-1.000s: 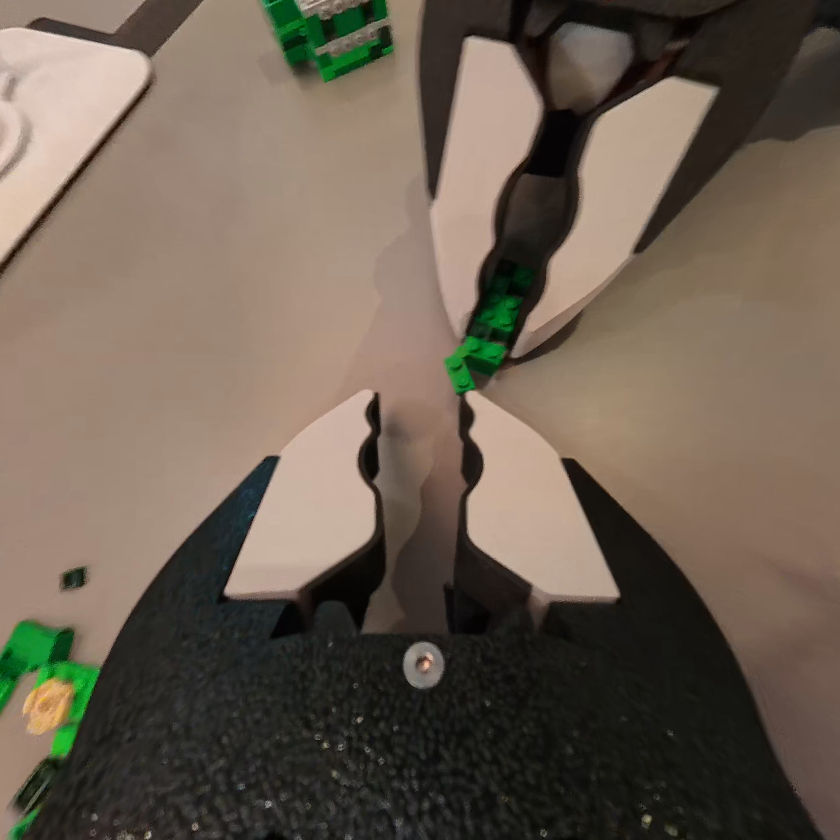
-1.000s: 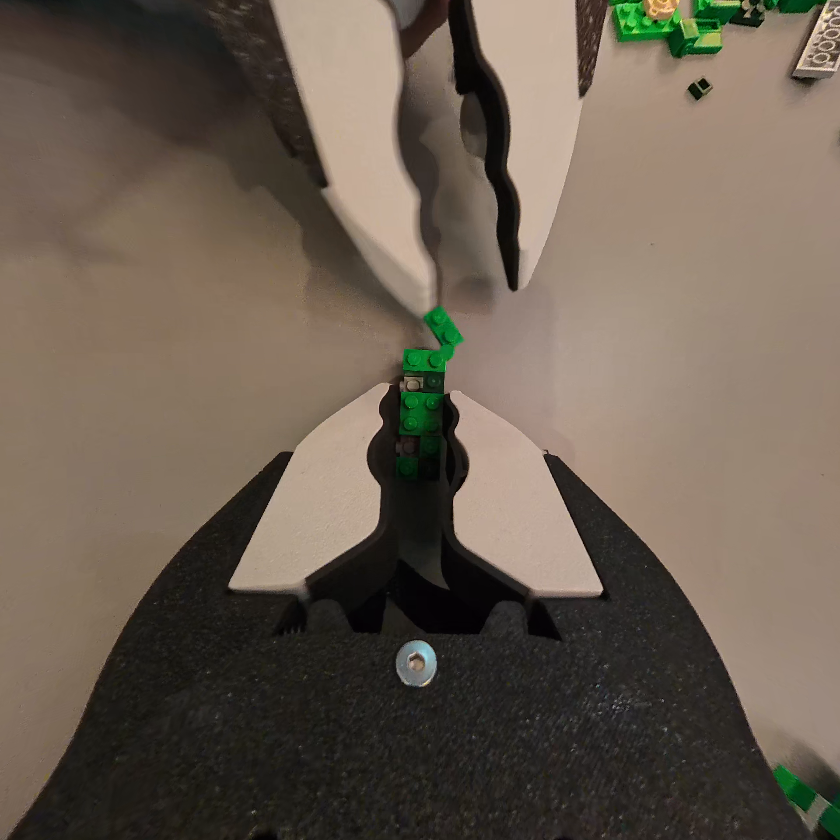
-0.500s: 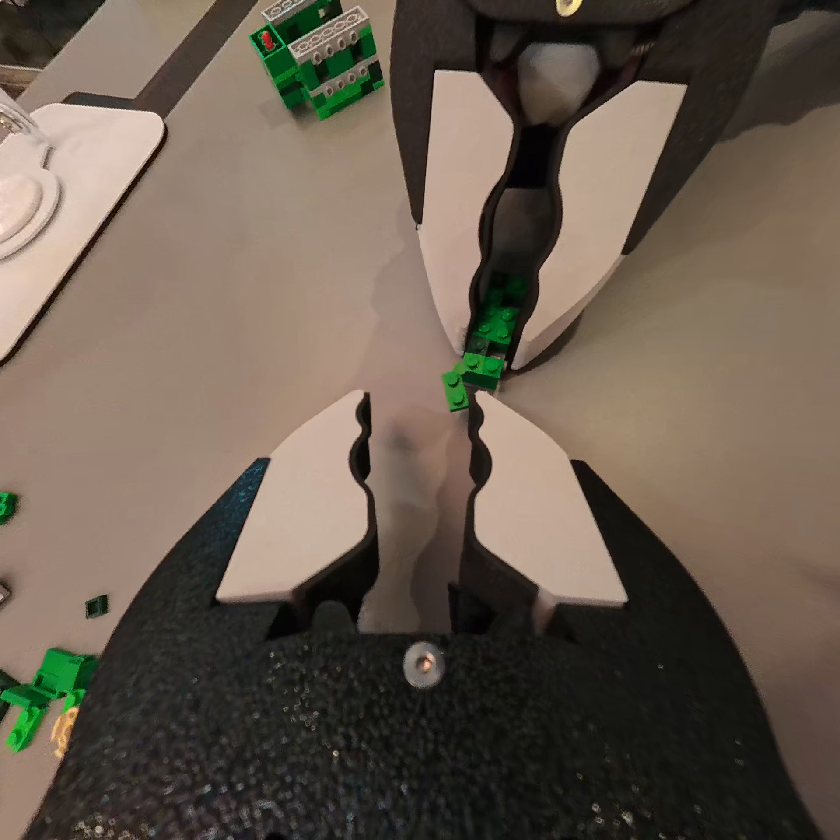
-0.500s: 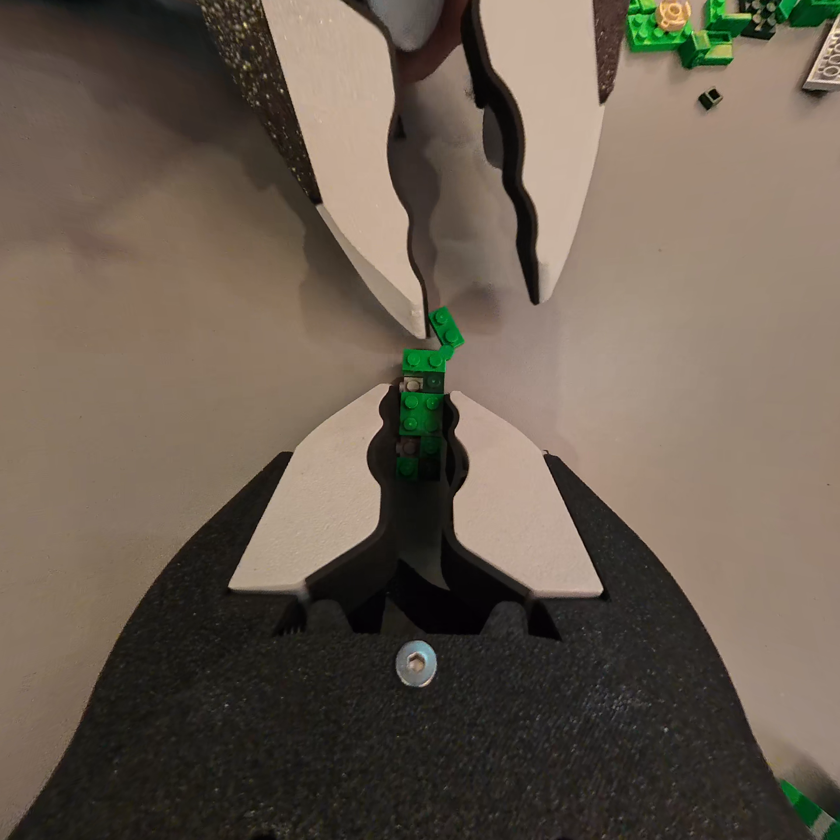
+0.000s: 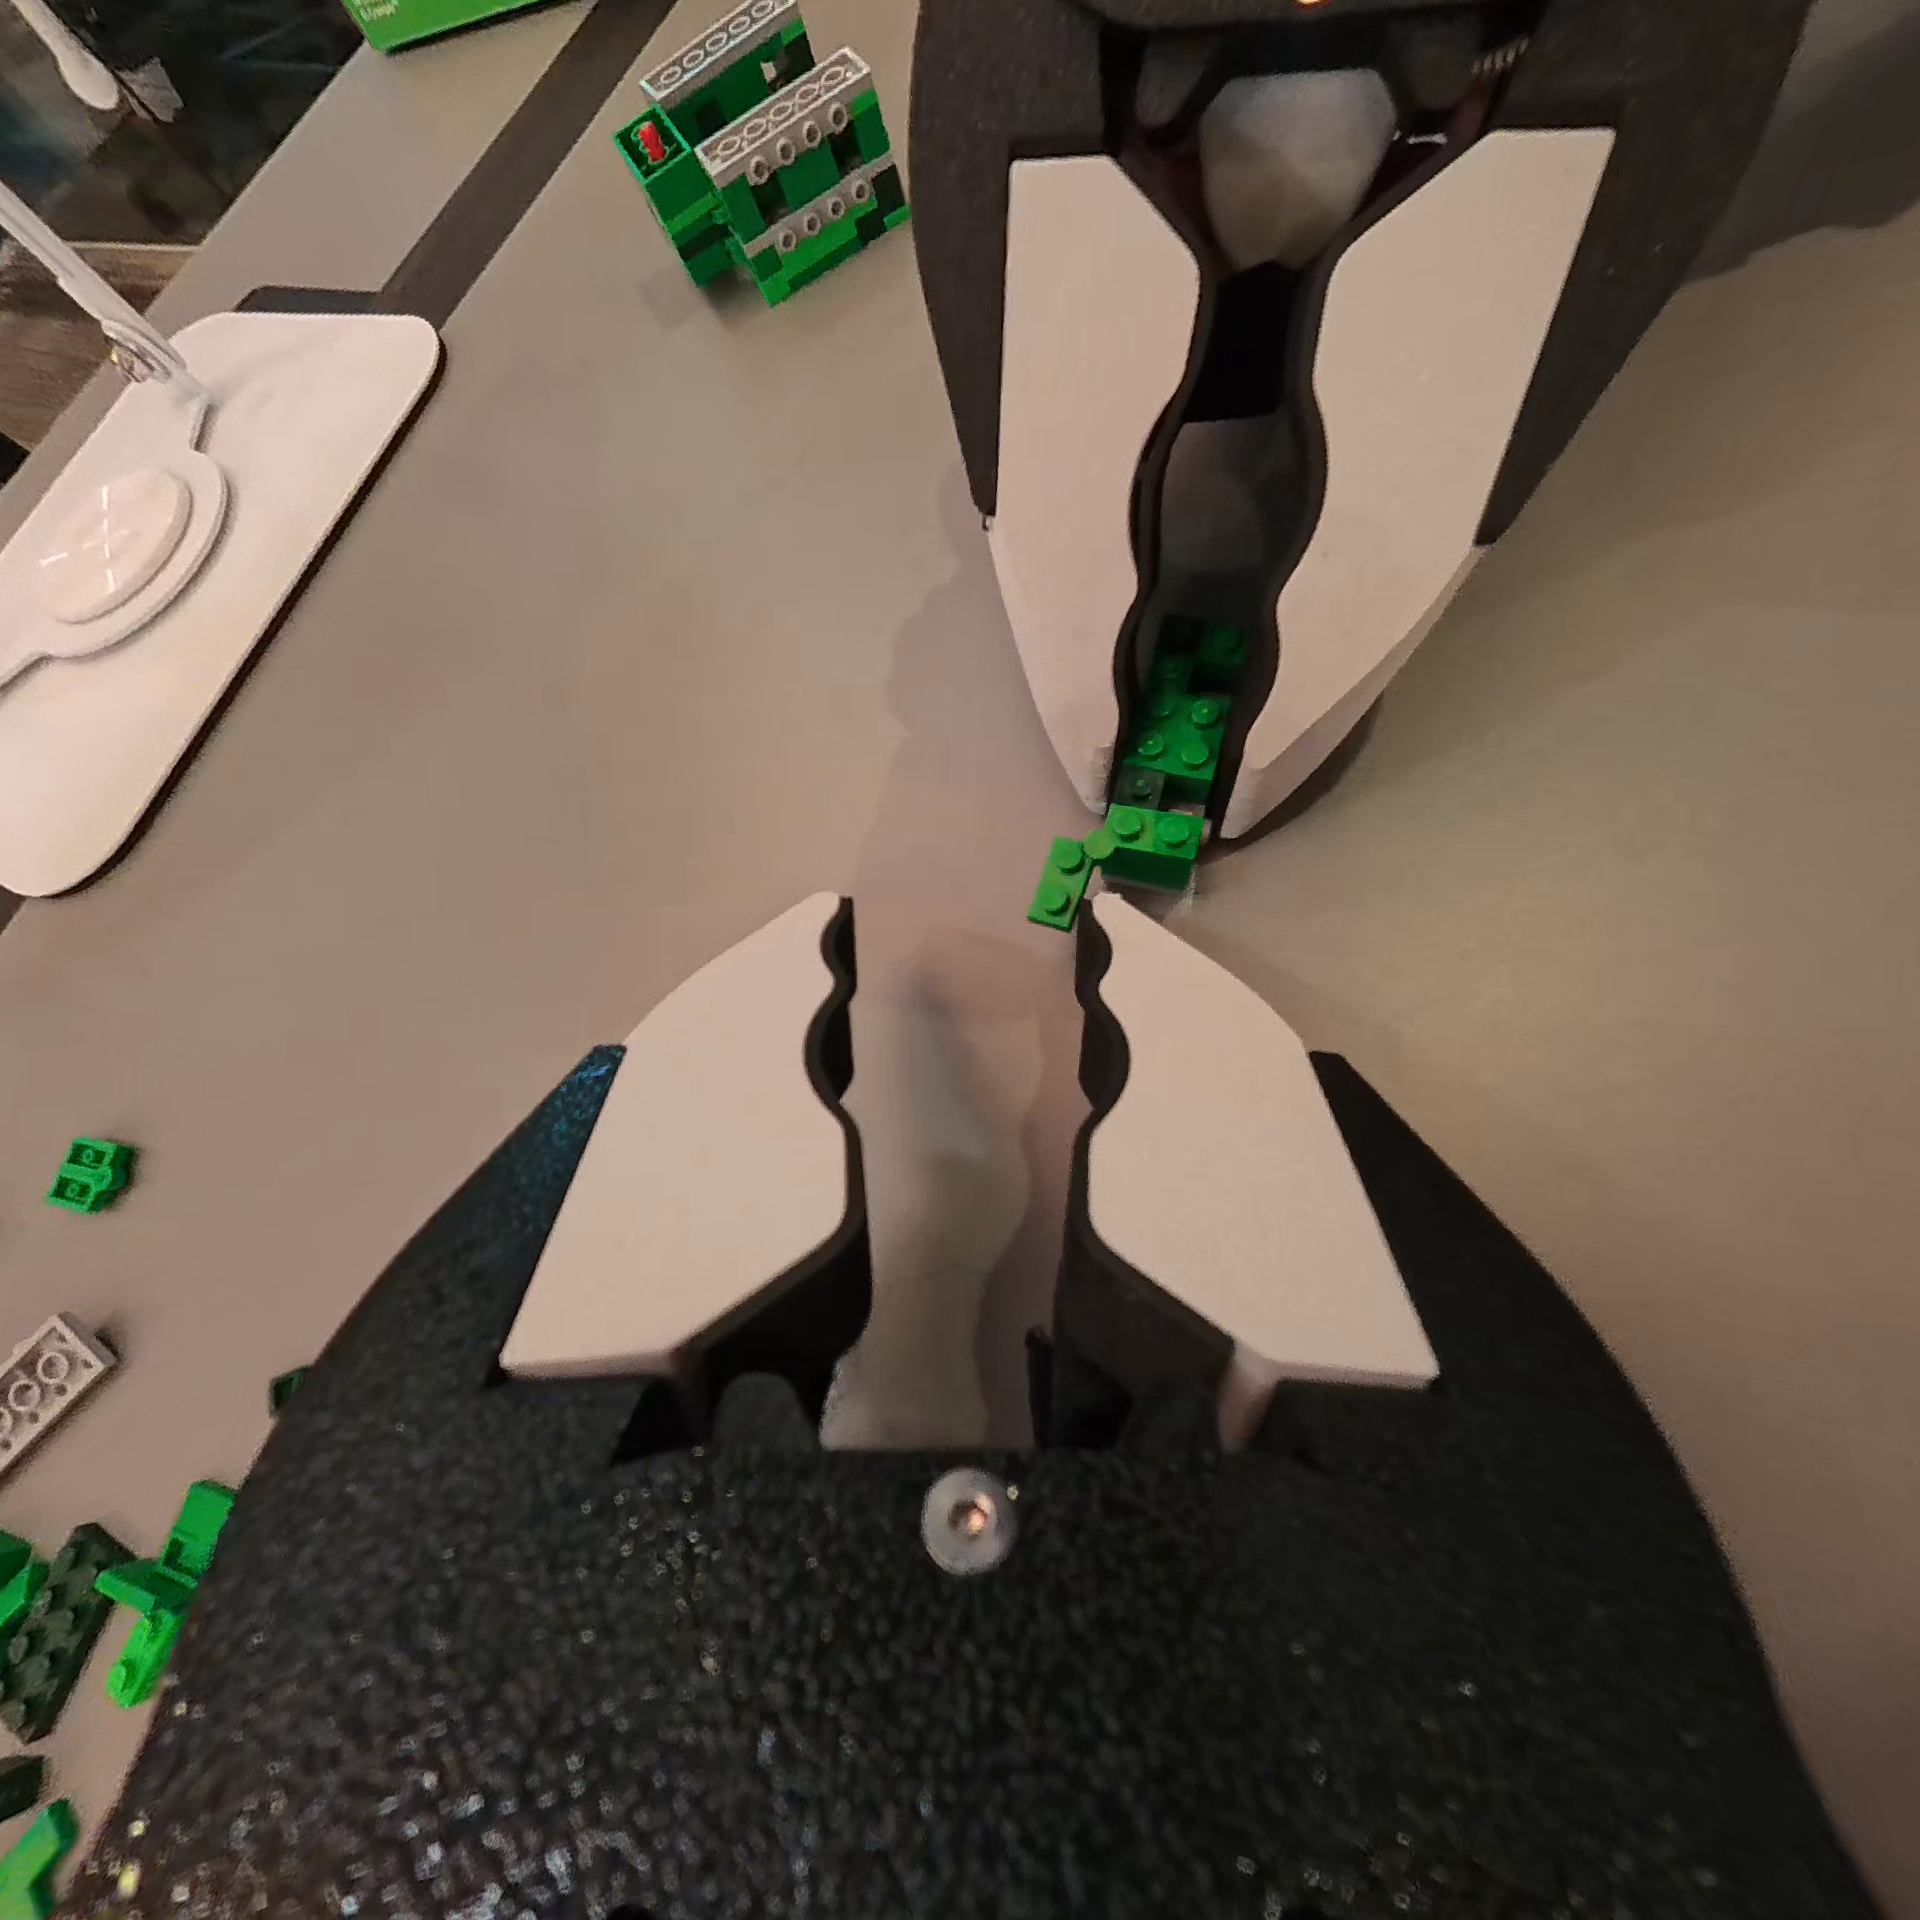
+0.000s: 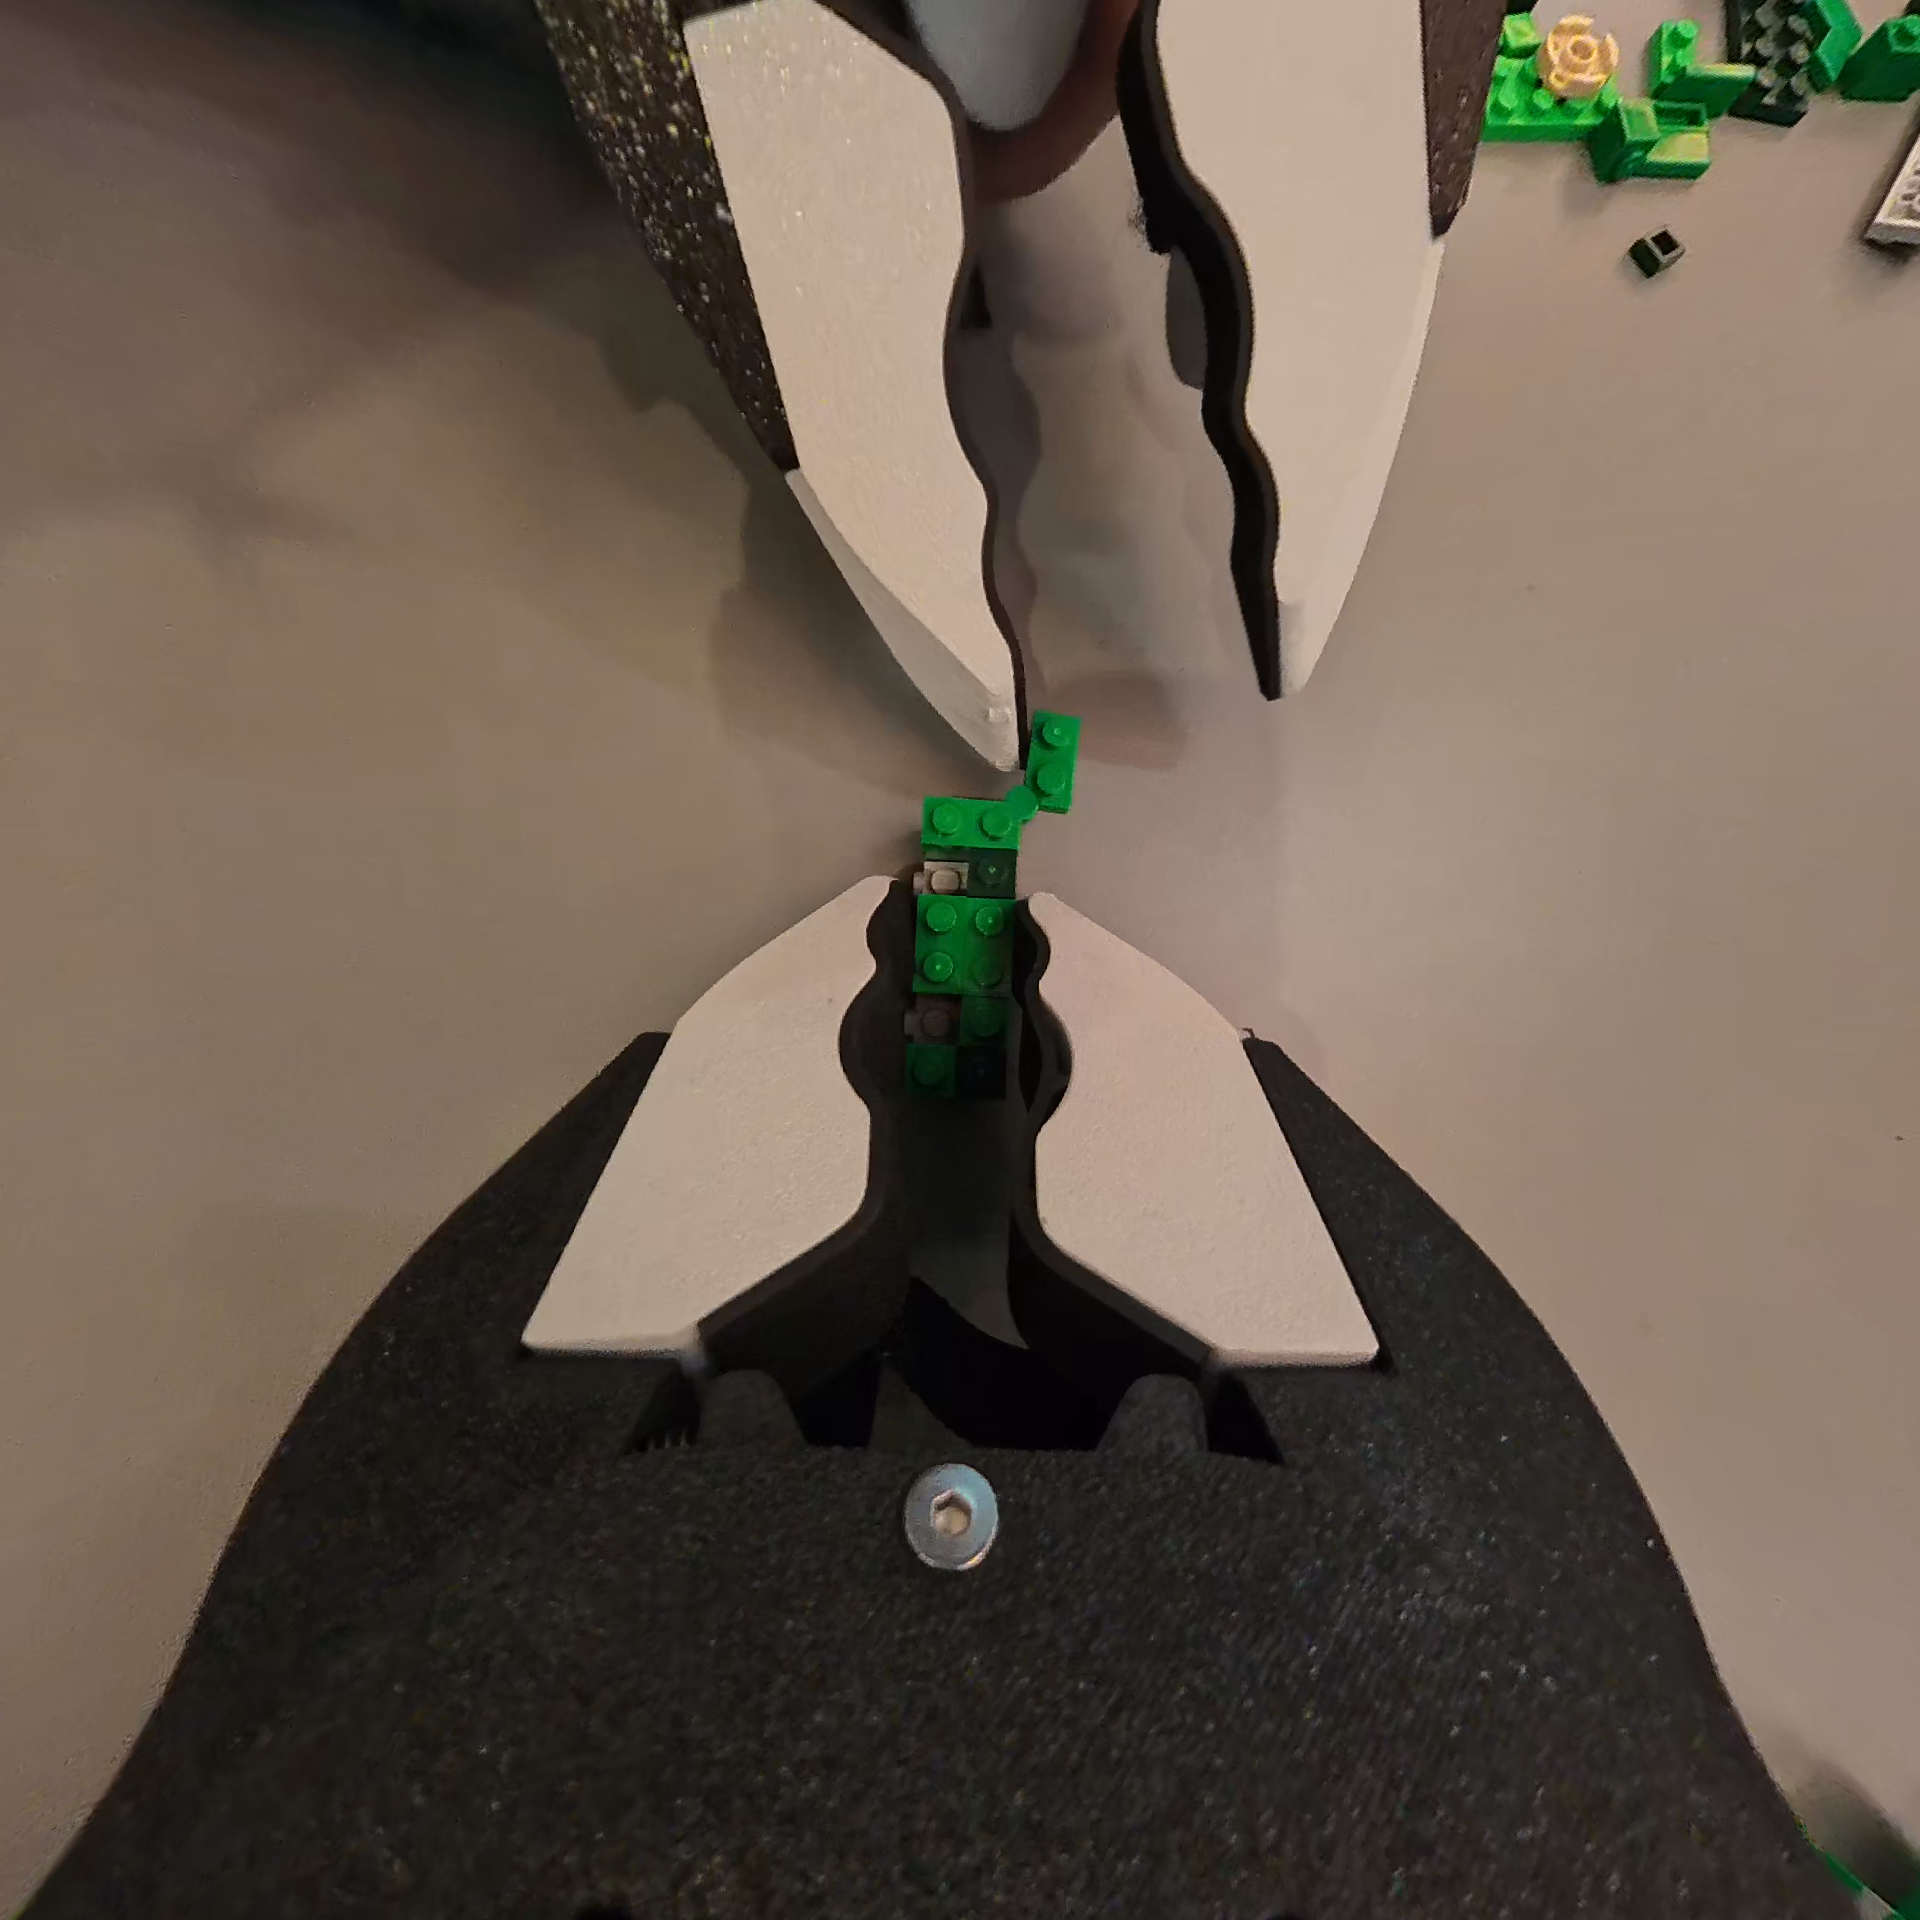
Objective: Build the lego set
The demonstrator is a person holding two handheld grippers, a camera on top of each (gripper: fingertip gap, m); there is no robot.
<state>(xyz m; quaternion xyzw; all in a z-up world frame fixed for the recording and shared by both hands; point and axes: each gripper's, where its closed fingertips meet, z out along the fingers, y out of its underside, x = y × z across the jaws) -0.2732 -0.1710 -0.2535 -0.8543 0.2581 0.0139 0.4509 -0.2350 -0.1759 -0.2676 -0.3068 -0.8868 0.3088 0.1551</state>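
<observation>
My right gripper [image 6: 961, 894] is shut on a narrow strip of green and dark bricks [image 6: 961, 945], low over the grey table. The strip's end sticks out past the fingertips. A small green two-stud plate [image 6: 1055, 758] hangs off that end at an angle. My left gripper [image 5: 966, 914] faces the right one, open and empty. One of its fingertips [image 5: 1101, 914] is right beside the small plate [image 5: 1065, 883], touching or nearly. The strip [image 5: 1184, 717] also shows in the left wrist view between the right gripper's fingers.
A partly built green and grey block [image 5: 769, 177] stands at the back left. A white pad [image 5: 208, 540] lies at the left. Loose green pieces [image 5: 94, 1174] and a grey plate [image 5: 42, 1382] lie at the lower left; they also show in the right wrist view [image 6: 1621, 94]. The gap from one gripper's tips to the other's is roughly 4 cm.
My left gripper has opened a little wider and drawn back slightly. The small plate has swung a little at the strip's end. The right gripper holds still.
</observation>
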